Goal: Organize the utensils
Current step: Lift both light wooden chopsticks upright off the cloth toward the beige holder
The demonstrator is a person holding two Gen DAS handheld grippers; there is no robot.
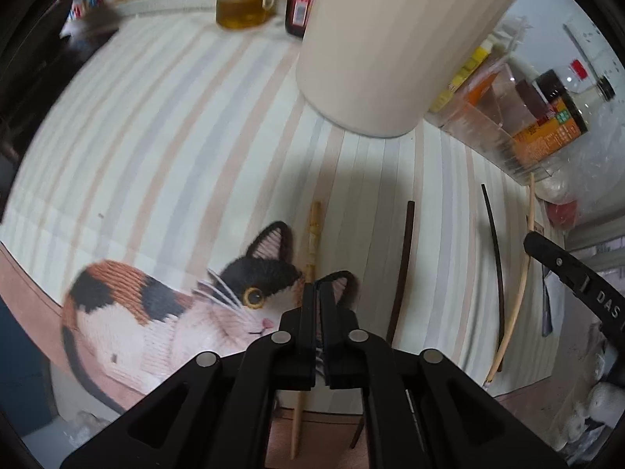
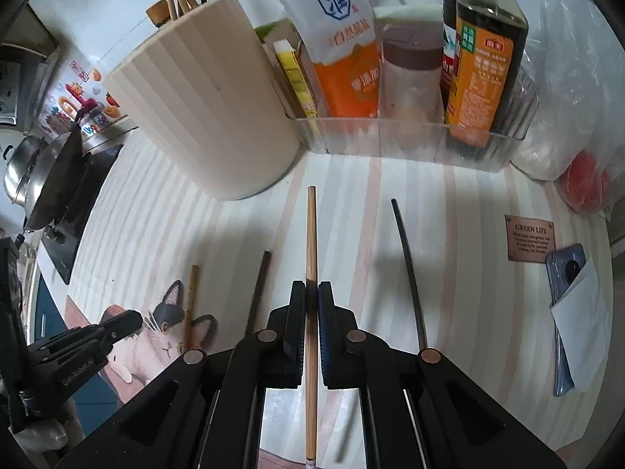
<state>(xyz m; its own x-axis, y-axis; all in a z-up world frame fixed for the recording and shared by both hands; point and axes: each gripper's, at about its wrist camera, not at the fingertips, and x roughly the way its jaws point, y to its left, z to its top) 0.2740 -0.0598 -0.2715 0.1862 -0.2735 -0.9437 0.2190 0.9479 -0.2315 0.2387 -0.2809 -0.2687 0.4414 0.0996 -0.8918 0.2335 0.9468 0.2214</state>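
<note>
Your right tool is clamped on a light chopstick, near mid-length, aimed toward the holder. It's stiff, light and smooth, so grip firmly. Your left tool is pinched together over a bamboo stick lying on the desk; whether it grips it I cannot tell.
</note>
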